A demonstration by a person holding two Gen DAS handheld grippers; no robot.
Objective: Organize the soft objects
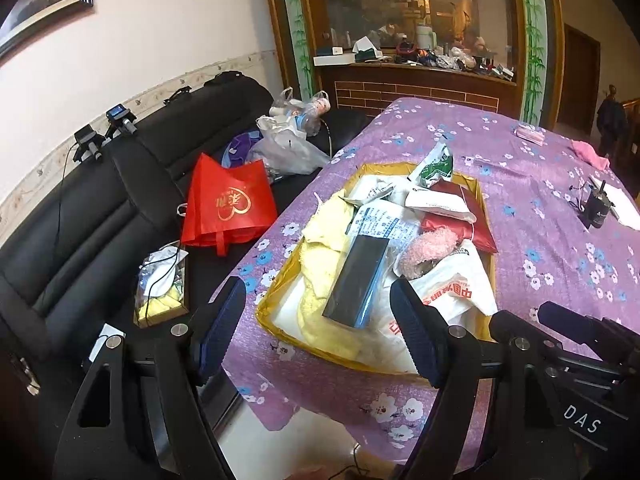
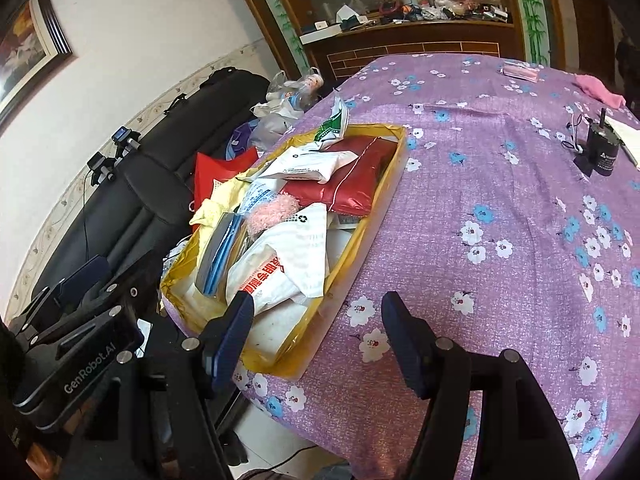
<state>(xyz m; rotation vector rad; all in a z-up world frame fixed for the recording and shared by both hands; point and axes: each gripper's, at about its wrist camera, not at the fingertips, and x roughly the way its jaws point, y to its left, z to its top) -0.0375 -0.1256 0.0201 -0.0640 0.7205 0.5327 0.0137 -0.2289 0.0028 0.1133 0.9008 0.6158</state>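
A shallow yellow box sat near the edge of a table draped in a purple floral cloth, and it served as the landmark for everything else. Inside the box lay a heap of soft things: a pale yellow cloth along its sofa-side wall, a fuzzy pink item near its middle, a dark flat packet lying across the pile, a white plastic bag with red print at its near end, and a red pouch toward its far end. The left gripper hovered just before the box's near end, its fingers spread and holding nothing. The right gripper hung beside the box's near corner, above the cloth, its fingers likewise spread and empty. Beyond the box's far side, a black sofa carried a red tote bag. Well apart from the box, at the table's far edge, lay a pink cloth.
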